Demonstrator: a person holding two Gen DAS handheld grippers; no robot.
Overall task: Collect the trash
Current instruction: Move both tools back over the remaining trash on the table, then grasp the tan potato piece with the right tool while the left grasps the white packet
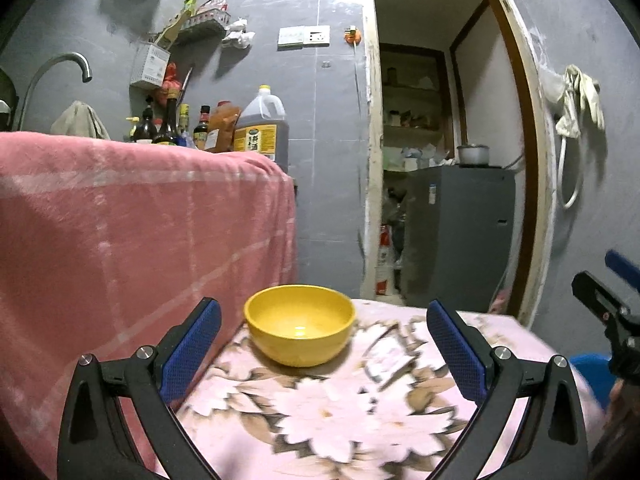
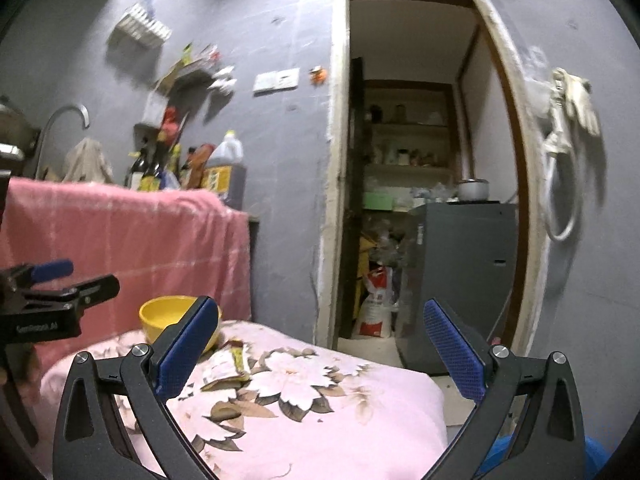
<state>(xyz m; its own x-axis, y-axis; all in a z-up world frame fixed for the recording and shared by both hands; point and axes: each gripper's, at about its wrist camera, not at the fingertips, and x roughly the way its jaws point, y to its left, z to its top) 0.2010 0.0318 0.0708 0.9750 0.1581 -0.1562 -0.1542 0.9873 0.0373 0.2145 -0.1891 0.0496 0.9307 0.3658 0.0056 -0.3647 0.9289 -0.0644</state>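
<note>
Both claws are hanging spread wide and holding nothing. In the left wrist view, the left gripper (image 1: 324, 344) is framing the yellow bowl (image 1: 300, 330) at lower centre, which is sitting on the flowered cloth (image 1: 340, 412).

The trash is a crumpled wrapper (image 2: 226, 366), pale with a yellow strip, lying flat on that cloth just beside the bowl (image 2: 168, 314). In the right wrist view it is sitting at lower centre-left, close to the inner edge of the left finger and inside the gap of the right gripper (image 2: 320, 348), slightly ahead and below. Its long axis is running up the frame, roughly in line with the fingers, tilting a little to the right. In the left wrist view the wrapper is only a blurred pale patch (image 1: 386, 354) to the right of the bowl.

By my judgement the right claw is better placed: the wrapper is already lying between its fingers, so the coming move is calling for a short drop and a small shift leftward, closing across the wrapper's narrow width.
</note>
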